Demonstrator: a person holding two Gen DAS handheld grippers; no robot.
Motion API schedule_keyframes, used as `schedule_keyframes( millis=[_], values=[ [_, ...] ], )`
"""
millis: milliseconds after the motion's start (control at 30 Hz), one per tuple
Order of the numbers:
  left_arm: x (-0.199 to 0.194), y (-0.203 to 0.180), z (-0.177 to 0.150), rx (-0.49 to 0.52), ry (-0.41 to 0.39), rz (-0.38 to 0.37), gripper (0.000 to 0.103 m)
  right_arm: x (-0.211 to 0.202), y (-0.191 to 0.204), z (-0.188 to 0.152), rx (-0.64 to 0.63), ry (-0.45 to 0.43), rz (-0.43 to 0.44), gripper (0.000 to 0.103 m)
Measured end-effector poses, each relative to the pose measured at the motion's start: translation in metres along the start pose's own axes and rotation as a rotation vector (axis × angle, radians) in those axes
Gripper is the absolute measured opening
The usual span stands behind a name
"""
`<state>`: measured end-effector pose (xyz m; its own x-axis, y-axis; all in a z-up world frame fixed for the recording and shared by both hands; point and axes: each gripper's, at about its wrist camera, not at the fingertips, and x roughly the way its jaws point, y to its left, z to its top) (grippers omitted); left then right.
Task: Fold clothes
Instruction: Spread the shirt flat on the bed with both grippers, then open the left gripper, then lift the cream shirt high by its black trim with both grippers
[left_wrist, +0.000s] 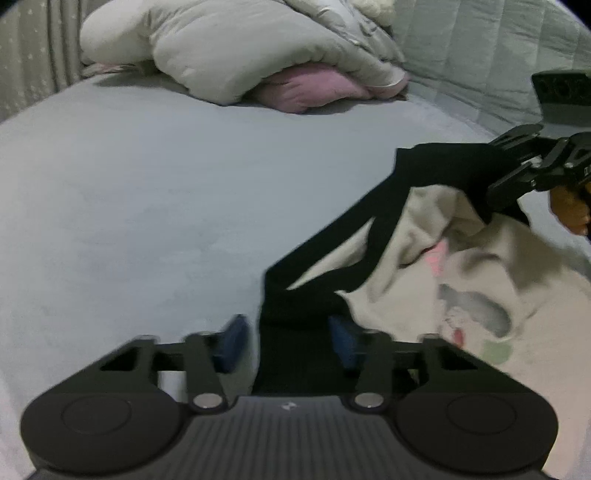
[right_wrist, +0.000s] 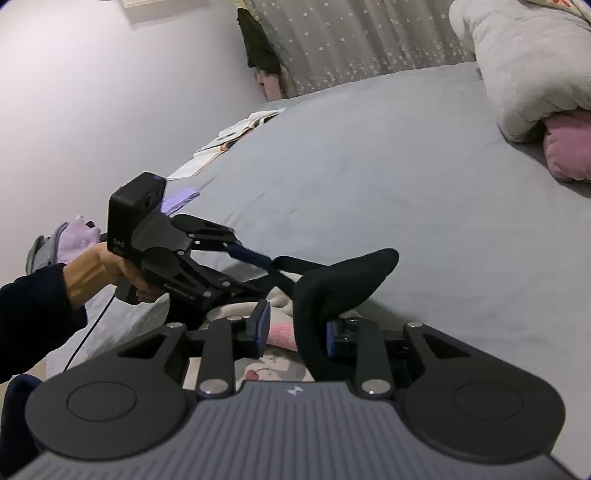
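Observation:
A cream shirt (left_wrist: 443, 266) with black trim (left_wrist: 369, 221) and a cartoon print lies crumpled on the grey bed sheet (left_wrist: 129, 203). My left gripper (left_wrist: 288, 343) is open: a black strip of the trim runs between its blue pads, next to the right pad and clear of the left one. In the right wrist view my right gripper (right_wrist: 295, 332) is also open, and a loop of black trim (right_wrist: 332, 280) stands between its pads, close to the right one. The cream shirt (right_wrist: 273, 365) lies under it. The left gripper (right_wrist: 266, 273) sits just beyond, held by a hand (right_wrist: 110, 273).
A bunched pale quilt (left_wrist: 240, 48) over a pink pillow (left_wrist: 306, 88) lies at the far end of the bed. Open books (right_wrist: 236, 133) and lilac cloth (right_wrist: 177, 199) lie beside the bed's edge. Padded wall panel (left_wrist: 480, 55) at the back right.

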<state>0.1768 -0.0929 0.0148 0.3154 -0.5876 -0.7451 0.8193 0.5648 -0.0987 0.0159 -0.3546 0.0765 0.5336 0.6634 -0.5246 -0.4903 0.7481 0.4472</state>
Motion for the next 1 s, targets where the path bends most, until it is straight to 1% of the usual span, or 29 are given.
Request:
schedule_keyframes(
  millis=[33,67,100,133,167,200,267,333,400,433,467,533,600,667,700,767,833,900,933,1000],
  values=[
    [0.001,-0.001,0.000,0.006,0.001,0.002,0.034,0.000,0.002,0.000,-0.005,-0.001,0.007,0.032],
    [0.002,-0.002,-0.001,0.013,-0.002,0.007,0.023,0.000,0.003,0.000,-0.009,-0.002,0.013,0.032],
    [0.002,-0.003,-0.002,0.015,-0.007,0.013,0.017,-0.001,0.005,0.000,-0.018,-0.004,0.022,0.032],
    [0.001,-0.004,-0.002,0.011,-0.013,0.030,0.011,-0.002,0.006,-0.001,-0.028,-0.010,0.024,0.032],
    [0.001,-0.006,-0.001,0.007,-0.020,0.051,0.009,-0.003,0.008,-0.001,-0.037,-0.017,0.020,0.031],
    [0.000,-0.008,-0.002,0.007,-0.027,0.060,0.009,-0.005,0.009,0.000,-0.048,-0.024,0.010,0.030],
    [-0.004,-0.010,-0.006,-0.005,-0.038,0.077,0.009,-0.008,0.013,0.003,-0.066,-0.040,-0.010,0.020],
    [-0.009,-0.009,-0.010,-0.039,-0.055,0.096,0.009,-0.014,0.020,0.006,-0.096,-0.068,-0.029,0.017],
    [-0.016,-0.004,-0.013,-0.113,-0.089,0.143,0.009,-0.017,0.030,0.009,-0.137,-0.084,-0.057,0.013],
    [-0.019,-0.004,-0.012,-0.128,-0.099,0.155,0.009,-0.018,0.034,0.010,-0.156,-0.088,-0.075,0.010],
    [-0.026,-0.004,-0.010,-0.161,-0.128,0.182,0.009,-0.020,0.037,0.010,-0.175,-0.091,-0.096,0.006],
    [-0.043,-0.005,-0.004,-0.197,-0.185,0.210,0.009,-0.025,0.049,0.012,-0.214,-0.119,-0.142,0.005],
    [-0.065,-0.010,0.005,-0.230,-0.261,0.228,0.009,-0.032,0.058,0.015,-0.222,-0.140,-0.163,0.005],
    [-0.078,-0.016,0.012,-0.244,-0.290,0.233,0.008,-0.036,0.067,0.016,-0.218,-0.157,-0.178,0.004],
    [-0.080,-0.018,0.014,-0.242,-0.289,0.237,0.008,-0.039,0.071,0.015,-0.214,-0.165,-0.194,0.004],
    [-0.091,-0.031,0.020,-0.225,-0.289,0.257,0.008,-0.047,0.082,0.010,-0.216,-0.195,-0.237,0.004],
    [-0.110,-0.041,0.024,-0.221,-0.323,0.267,0.008,-0.058,0.095,0.008,-0.231,-0.236,-0.286,0.004],
    [-0.136,-0.046,0.029,-0.252,-0.387,0.257,0.008,-0.076,0.109,0.012,-0.243,-0.292,-0.339,0.004],
    [-0.158,-0.049,0.031,-0.287,-0.442,0.236,0.008,-0.085,0.116,0.016,-0.251,-0.318,-0.352,0.004],
    [-0.176,-0.055,0.035,-0.302,-0.475,0.228,0.008,-0.099,0.132,0.025,-0.280,-0.349,-0.375,0.004]
  ],
)
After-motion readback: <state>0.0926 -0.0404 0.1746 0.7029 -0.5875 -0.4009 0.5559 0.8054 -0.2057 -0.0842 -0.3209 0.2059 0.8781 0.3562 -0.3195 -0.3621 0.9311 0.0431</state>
